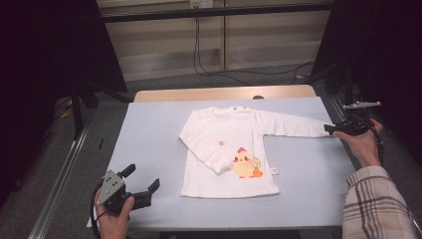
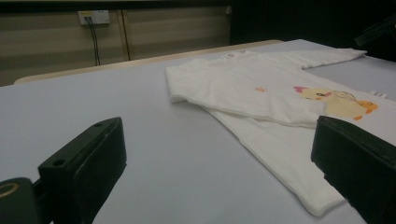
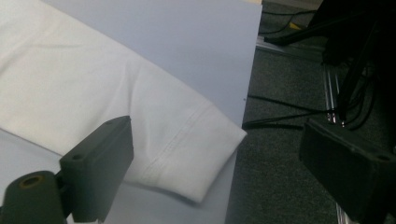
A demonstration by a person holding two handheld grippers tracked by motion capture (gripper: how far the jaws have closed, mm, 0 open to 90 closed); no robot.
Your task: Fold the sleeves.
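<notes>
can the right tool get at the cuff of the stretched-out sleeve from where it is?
Probably yes. The right tool is open and right at the cuff of the white shirt, which lies flat at the table edge, with nothing between.

- Left hand [image 1: 113,219]: enters from the bottom edge, wrapped around the body of the left gripper [image 1: 144,180], low and level.
- Left gripper: jaws point right and away from the person, spread wide, nothing between them.
- Right hand [image 1: 362,142]: a plaid sleeve [image 1: 378,204] covers the forearm; wrist angled inward.
- Right gripper [image 1: 329,129]: jaws point left, standing apart and not pressing on anything.
</notes>
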